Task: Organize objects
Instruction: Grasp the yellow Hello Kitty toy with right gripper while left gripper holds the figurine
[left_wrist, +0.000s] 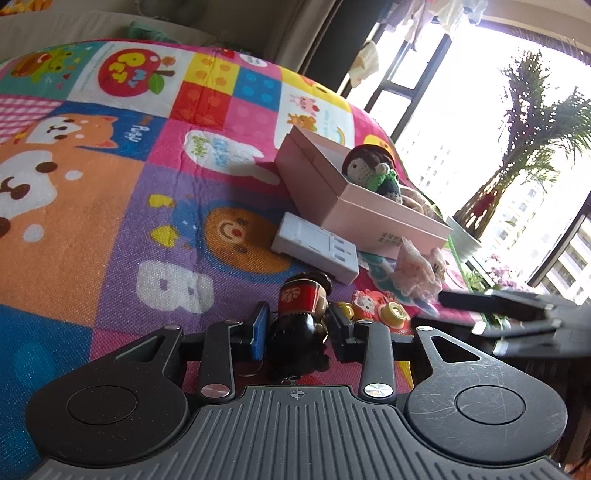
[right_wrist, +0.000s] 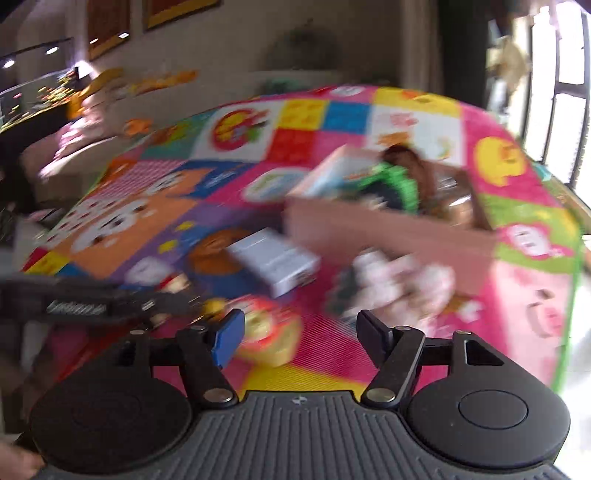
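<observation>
My left gripper (left_wrist: 298, 325) is shut on a dark figurine with a red band (left_wrist: 301, 317), held just above the colourful play mat (left_wrist: 110, 206). An open pink box (left_wrist: 332, 192) lies ahead to the right with a crocheted doll (left_wrist: 373, 170) inside. A white flat case (left_wrist: 317, 247), a pink lacy bundle (left_wrist: 417, 269) and a red-and-yellow toy (left_wrist: 380, 308) lie near the box. My right gripper (right_wrist: 299, 332) is open and empty above the red-and-yellow toy (right_wrist: 269, 332). The right wrist view is blurred; it shows the box (right_wrist: 388, 229), the white case (right_wrist: 273, 262) and the bundle (right_wrist: 399, 284).
The right gripper's fingers (left_wrist: 491, 306) show at the right of the left wrist view. A potted plant (left_wrist: 517, 155) and windows stand beyond the mat's right edge. A sofa (right_wrist: 66, 155) lies at the far left. The mat's left half holds no objects.
</observation>
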